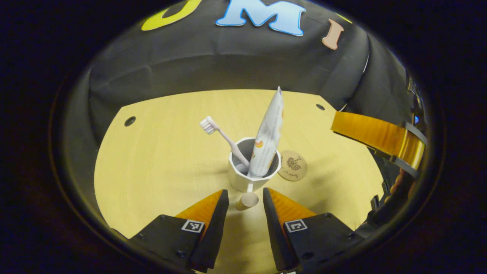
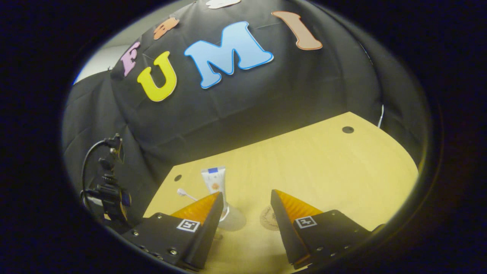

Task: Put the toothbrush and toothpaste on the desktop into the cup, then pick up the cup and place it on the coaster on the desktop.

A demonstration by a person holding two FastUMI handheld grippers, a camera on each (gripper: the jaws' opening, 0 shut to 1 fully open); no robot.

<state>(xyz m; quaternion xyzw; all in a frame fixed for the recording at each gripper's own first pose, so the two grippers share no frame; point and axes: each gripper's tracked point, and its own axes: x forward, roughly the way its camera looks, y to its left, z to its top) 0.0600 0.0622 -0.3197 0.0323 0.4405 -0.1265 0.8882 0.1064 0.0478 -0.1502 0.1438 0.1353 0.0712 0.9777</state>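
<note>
White faceted cup [image 1: 249, 171] standing upright on pale wooden table [image 1: 159, 171], holding white toothbrush [image 1: 224, 139] and white toothpaste tube [image 1: 268, 137]. Round cork coaster [image 1: 293, 165] lying just beside cup, on side toward right hand-held gripper [image 2: 245, 207]. Left hand-held gripper [image 1: 245, 198] facing cup directly, nearer, fingers spread wide, gripping nothing, cup handle [image 1: 248, 199] lying between fingertips. Right hand-held gripper likewise spread, empty.

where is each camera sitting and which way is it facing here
Left gripper view: rides the left gripper, looking down along its open fingers at the cup holding the toothbrush and toothpaste; the right gripper enters at the right edge.
Right gripper view: rides the right gripper, higher, facing the booth wall and desktop over its open fingers.
Shared: cup, toothbrush, toothpaste, coaster, desktop.
</note>
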